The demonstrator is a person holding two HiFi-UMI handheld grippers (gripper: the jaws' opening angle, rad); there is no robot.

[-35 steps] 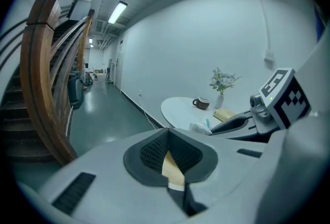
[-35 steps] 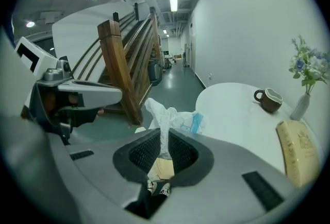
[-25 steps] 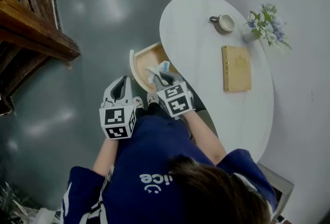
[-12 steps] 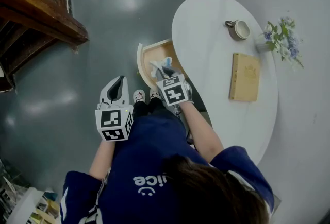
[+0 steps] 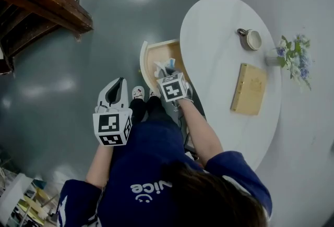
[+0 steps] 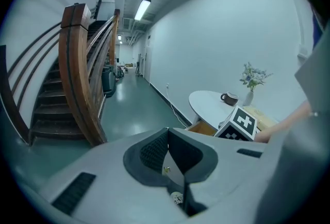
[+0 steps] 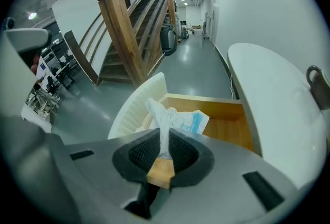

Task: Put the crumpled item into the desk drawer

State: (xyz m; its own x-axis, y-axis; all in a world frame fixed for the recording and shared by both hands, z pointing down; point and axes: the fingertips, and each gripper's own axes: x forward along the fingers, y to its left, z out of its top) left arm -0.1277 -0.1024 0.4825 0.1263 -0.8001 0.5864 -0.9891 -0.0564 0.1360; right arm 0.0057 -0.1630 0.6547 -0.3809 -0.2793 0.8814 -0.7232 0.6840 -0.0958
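Left gripper [image 6: 167, 138]: grey moulded shell with ribbed black pads that meet at the tips. Nothing sits between them, so it is closed and empty. Ahead of its jaws is glossy grey floor, and to their left a dark wooden staircase [image 6: 82, 73] with curved rails.

Right gripper [image 7: 164, 148]: pads clamped on the crumpled white item [image 7: 172, 117]. It is thin, creased and tissue-like, with a pale blue printed patch. Its narrow tail runs down between the pads. The long axis follows the jaws' own line, and the free end flares forward and a little left. It hangs just beyond the tips, over the open drawer [image 7: 227, 102], which is honey-coloured wood inside. The drawer's white ribbed curved front [image 7: 135, 104] lies ahead-left of the jaws. Contact with the drawer floor cannot be told.

The head view does not show the pinch itself, but it lays out what is right of this gripper:
- a smooth white oval tabletop [image 5: 219, 38]
- a grey mug [image 5: 251, 39]
- a flat tan slab [image 5: 250, 95]
- a small vase of blue-white flowers [image 5: 295, 56]
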